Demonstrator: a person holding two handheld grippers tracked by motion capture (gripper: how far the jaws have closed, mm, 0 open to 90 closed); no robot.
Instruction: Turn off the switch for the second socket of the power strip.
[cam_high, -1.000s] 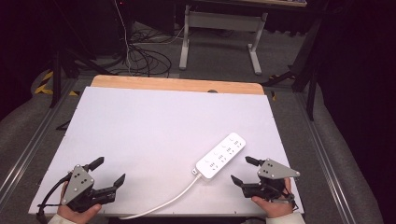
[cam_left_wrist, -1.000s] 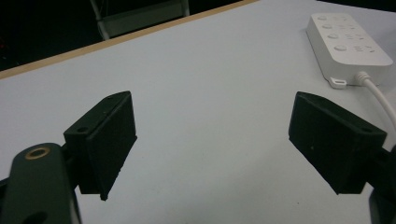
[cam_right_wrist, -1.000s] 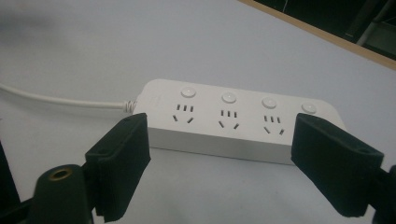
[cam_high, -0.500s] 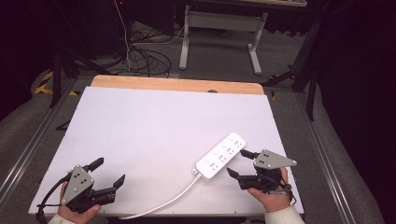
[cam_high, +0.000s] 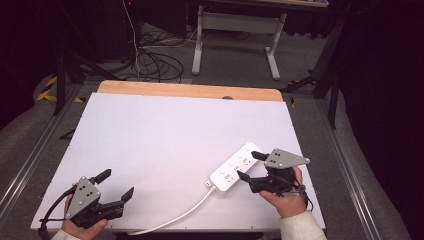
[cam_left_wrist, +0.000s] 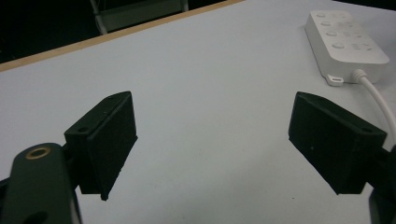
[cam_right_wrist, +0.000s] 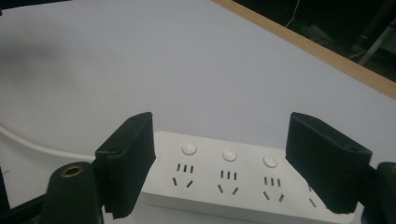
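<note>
A white power strip (cam_high: 236, 167) lies slantwise on the white table top (cam_high: 170, 135), right of centre, and its white cable (cam_high: 175, 216) runs to the front edge. My right gripper (cam_high: 248, 165) is open right at the strip's near side, one jaw on each side of it. In the right gripper view the strip (cam_right_wrist: 224, 182), with its round buttons and sockets, lies between the spread jaws of the right gripper (cam_right_wrist: 229, 154). My left gripper (cam_high: 117, 183) rests open at the front left, nothing between its jaws. The left gripper view has the strip (cam_left_wrist: 345, 42) at the far right, beyond the open left gripper (cam_left_wrist: 219, 140).
A wooden strip (cam_high: 190, 91) borders the table's far edge. Beyond it, on the floor, are tangled black cables (cam_high: 155, 60) and a grey desk frame (cam_high: 235, 30). Metal rails run along both sides of the table.
My right gripper has moved forward and left up to the power strip, which now lies between its jaws. The left gripper has stayed in place.
</note>
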